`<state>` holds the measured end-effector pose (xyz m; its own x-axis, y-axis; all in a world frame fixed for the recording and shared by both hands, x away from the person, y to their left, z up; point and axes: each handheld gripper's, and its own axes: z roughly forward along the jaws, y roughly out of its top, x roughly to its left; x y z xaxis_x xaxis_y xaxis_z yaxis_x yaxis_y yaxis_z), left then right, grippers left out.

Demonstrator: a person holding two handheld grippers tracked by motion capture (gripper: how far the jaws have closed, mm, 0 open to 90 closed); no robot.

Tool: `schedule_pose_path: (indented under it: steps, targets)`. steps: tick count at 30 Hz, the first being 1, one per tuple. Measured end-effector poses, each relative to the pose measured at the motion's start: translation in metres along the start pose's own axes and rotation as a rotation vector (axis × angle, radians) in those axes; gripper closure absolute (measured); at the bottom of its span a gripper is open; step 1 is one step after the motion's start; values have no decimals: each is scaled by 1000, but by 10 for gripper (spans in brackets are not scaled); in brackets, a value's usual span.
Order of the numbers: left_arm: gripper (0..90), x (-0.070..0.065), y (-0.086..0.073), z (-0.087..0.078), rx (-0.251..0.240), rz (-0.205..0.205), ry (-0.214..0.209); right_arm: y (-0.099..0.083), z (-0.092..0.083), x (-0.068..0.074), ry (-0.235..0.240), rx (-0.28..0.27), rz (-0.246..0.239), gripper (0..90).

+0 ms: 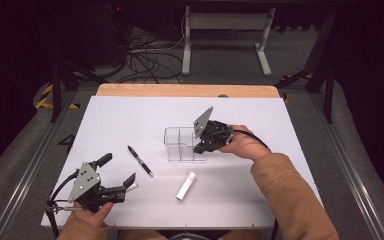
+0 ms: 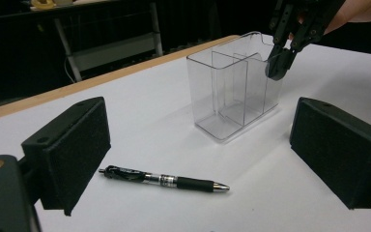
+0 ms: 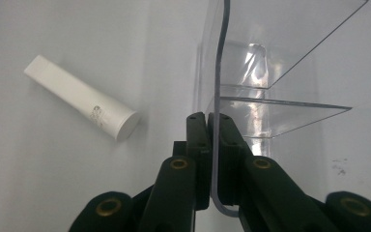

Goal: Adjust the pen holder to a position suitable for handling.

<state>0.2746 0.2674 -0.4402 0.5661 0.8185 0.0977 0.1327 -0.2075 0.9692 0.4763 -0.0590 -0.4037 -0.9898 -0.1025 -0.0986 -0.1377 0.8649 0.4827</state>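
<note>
Clear organizer (image 1: 180, 144) between black pen (image 1: 140, 161) and white tube (image 1: 186, 186)

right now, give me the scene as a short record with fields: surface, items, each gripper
surface: white table
organizer: clear divided organizer, upright, mid-table
pen: black pen lying flat, left of the organizer
tube: white tube lying flat, in front of the organizer
right gripper: right gripper shut on the organizer's thin wall
left gripper: left gripper open, holding nothing, at the near left, pen ahead of its jaws

Black pen (image 1: 140, 160), white tube (image 1: 186, 186) lying on table (image 1: 130, 115).
</note>
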Motion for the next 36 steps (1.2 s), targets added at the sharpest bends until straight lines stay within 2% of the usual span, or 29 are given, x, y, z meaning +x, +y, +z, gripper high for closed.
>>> schedule_pose_path:
  steps: [7,27,30,34,36]
  targets:
    - [78,0,0,0,-1,-1,-1,-2,2,-1,-7,13,-25,871]
    - [79,0,0,1,4,3,-3,-5,3,3,-14,12,2,859]
    - [79,-1,0,1,5,-2,-4,-5,2,3,-31,2,12,781]
    - [78,0,0,1,6,2,-4,-6,-4,5,-68,-30,44,572]
    - [78,1,0,1,3,-3,-4,-5,-8,7,-110,-68,57,467]
